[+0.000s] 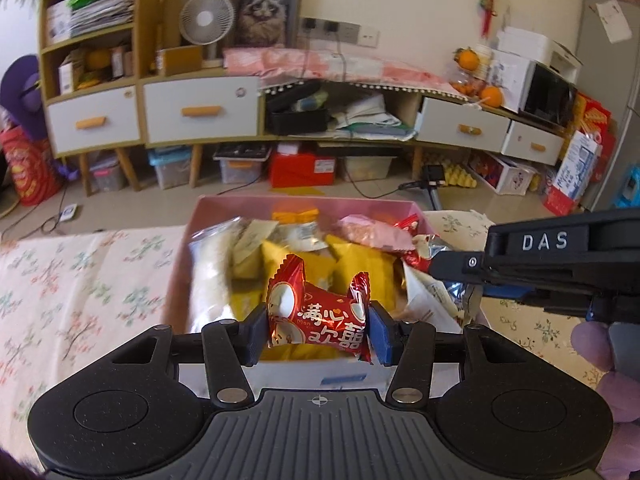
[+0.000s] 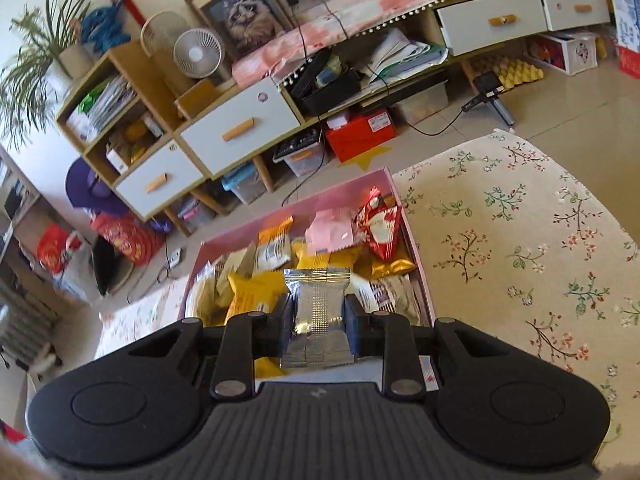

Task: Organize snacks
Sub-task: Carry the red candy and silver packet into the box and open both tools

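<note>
L gripper [image 1: 318, 328] clamps a red candy [image 1: 318, 322] above the pink box [image 1: 304, 202]. R gripper [image 2: 318, 320] pinches a silver pack [image 2: 318, 312] over same box w/ yellow packs [image 2: 250, 288] below; floral cloth [image 2: 520, 248] just beside.

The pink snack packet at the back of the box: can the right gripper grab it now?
Probably not yet. The right gripper is already shut on a silver packet, so it has no free grip. The pink packet itself lies uncovered on top.

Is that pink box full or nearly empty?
Full: the pink box has snack packets piled across it, hiding its bottom.
</note>
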